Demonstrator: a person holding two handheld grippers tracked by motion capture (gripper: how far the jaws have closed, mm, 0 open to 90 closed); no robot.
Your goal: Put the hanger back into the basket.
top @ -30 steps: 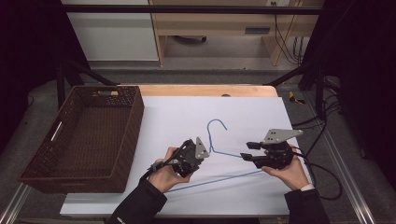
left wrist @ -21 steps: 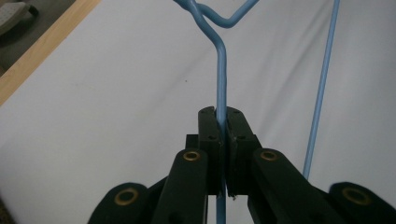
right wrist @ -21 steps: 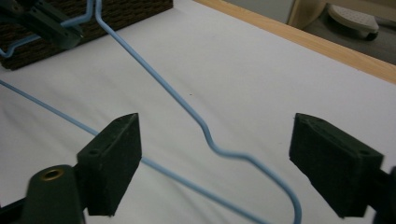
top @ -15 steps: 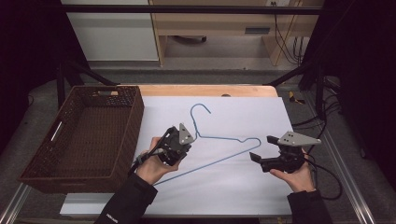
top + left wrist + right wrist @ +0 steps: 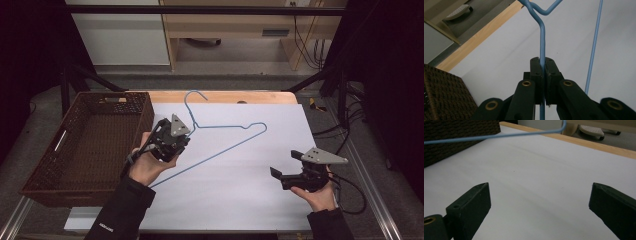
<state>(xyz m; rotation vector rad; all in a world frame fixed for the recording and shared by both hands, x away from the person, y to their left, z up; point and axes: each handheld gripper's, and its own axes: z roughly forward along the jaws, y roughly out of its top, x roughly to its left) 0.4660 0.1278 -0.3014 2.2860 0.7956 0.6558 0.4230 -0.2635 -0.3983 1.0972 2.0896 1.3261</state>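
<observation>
A blue wire hanger point(image 5: 235, 142) lies slanted over the white sheet, with its hook point(image 5: 192, 97) toward the wooden far edge. My left gripper point(image 5: 183, 136) is shut on the hanger's upper wire just below the neck. In the left gripper view the jaws point(image 5: 543, 63) pinch the wire point(image 5: 542, 37), which runs up to the twisted neck. My right gripper point(image 5: 284, 164) stands open at the front right, apart from the hanger, its jaws pointing left. The right gripper view has its wide-apart jaws point(image 5: 539, 192) over bare sheet, and the hanger wire point(image 5: 499, 135) crosses farther off.
A dark wicker basket point(image 5: 112, 95) stands empty at the left, close beside my left hand; it also appears as the basket point(image 5: 444, 92) and the basket point(image 5: 454, 135). The white sheet point(image 5: 250, 200) covers the table up to a wooden strip point(image 5: 235, 96) at the back.
My left gripper has carried the hanger left and toward the back, nearer the basket. My right gripper has drawn away from the hanger's right end, to the right and front.
</observation>
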